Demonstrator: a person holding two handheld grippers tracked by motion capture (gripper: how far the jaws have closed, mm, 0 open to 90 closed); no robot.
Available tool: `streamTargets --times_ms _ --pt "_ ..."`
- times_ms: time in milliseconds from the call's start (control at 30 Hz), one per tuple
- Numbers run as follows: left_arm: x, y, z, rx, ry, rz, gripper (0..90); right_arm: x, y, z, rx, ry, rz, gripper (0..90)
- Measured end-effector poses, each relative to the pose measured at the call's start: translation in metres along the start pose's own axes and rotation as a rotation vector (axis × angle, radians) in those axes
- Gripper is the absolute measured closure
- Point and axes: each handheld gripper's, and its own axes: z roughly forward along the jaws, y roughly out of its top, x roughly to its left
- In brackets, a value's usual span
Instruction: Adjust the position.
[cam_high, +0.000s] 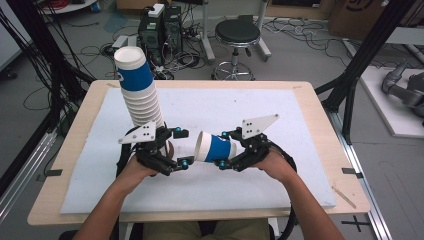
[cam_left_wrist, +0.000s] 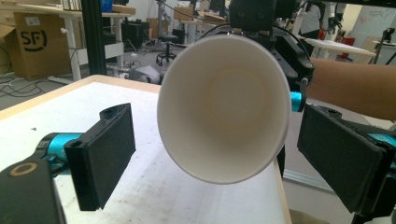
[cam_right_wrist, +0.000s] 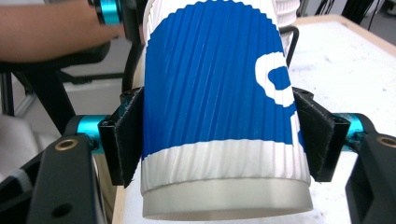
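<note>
Just right of the tall cup stack (cam_high: 139, 92), your right tool (cam_high: 226, 150) is clamped on a single blue-and-white cup (cam_high: 215, 147), held on its side with the open mouth facing your left tool (cam_high: 181, 148). That aim lets the cup slide toward the stack's base. Your left tool's pads (cam_left_wrist: 103, 154) stand apart, flanking the cup's rim without touching it, above the white surface (cam_high: 300, 125).

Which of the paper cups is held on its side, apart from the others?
The single cup clamped in the right gripper lies sideways, its open mouth facing the left gripper. The other cups form a leaning stack that rises from the left gripper.
</note>
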Motion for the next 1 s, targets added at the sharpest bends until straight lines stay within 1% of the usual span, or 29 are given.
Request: streamTargets --times_ms 67,100,167,200,267,333,367,433,500,533,567,667,733,767,833,867,1000 --pt "0.000 0.000 0.000 -0.002 0.003 -0.003 11.3 0.000 -0.001 0.001 -0.022 0.010 -0.002 27.1" --pt "0.000 0.000 0.000 -0.005 0.002 -0.004 11.3 0.000 -0.002 0.001 -0.028 0.012 -0.001 27.1" --pt "0.000 -0.001 0.001 -0.011 -0.005 -0.012 10.5 0.000 -0.004 0.002 -0.058 0.018 0.002 27.1" --pt "0.000 -0.002 0.002 -0.017 -0.008 -0.016 10.1 0.000 -0.004 0.003 -0.064 0.022 0.004 27.1" --pt "-0.001 -0.002 0.004 -0.013 -0.012 -0.017 10.1 0.000 -0.005 0.004 -0.075 0.026 0.005 27.1" --pt "-0.002 -0.003 0.006 -0.013 -0.020 -0.012 10.1 0.000 -0.005 0.005 -0.084 0.025 0.003 27.1" --pt "-0.003 -0.003 0.007 -0.013 -0.024 -0.016 10.1 0.001 -0.005 0.005 -0.082 0.034 0.008 27.1" --pt "-0.004 -0.003 0.009 -0.012 -0.031 -0.023 10.1 0.000 -0.005 0.007 -0.098 0.036 0.000 27.1" --pt "-0.005 -0.004 0.011 -0.009 -0.039 -0.030 10.1 0.001 -0.005 0.009 -0.110 0.054 0.007 27.1" --pt "-0.005 -0.004 0.012 -0.009 -0.042 -0.030 10.1 0.001 -0.006 0.011 -0.105 0.051 0.004 27.1" --pt "-0.005 -0.004 0.012 -0.008 -0.042 -0.032 10.1 0.002 -0.006 0.013 -0.105 0.061 0.003 27.1" --pt "-0.006 -0.003 0.013 -0.009 -0.042 -0.041 10.1 0.003 -0.006 0.016 -0.098 0.068 0.000 27.1" --pt "-0.005 -0.003 0.012 -0.007 -0.058 -0.036 10.5 0.003 -0.006 0.018 -0.098 0.074 0.002 27.1" --pt "-0.006 -0.003 0.012 -0.011 -0.062 -0.037 11.9 0.003 -0.006 0.018 -0.096 0.074 0.000 27.1" --pt "-0.006 -0.003 0.011 -0.006 -0.058 -0.024 16.3 0.004 -0.006 0.019 -0.090 0.079 0.002 27.1" --pt "-0.006 -0.003 0.010 -0.004 -0.061 -0.026 17.5 0.004 -0.006 0.019 -0.090 0.080 0.000 27.2" --pt "-0.006 -0.003 0.010 0.009 -0.065 -0.021 19.5 0.004 -0.007 0.019 -0.084 0.079 -0.001 27.8"
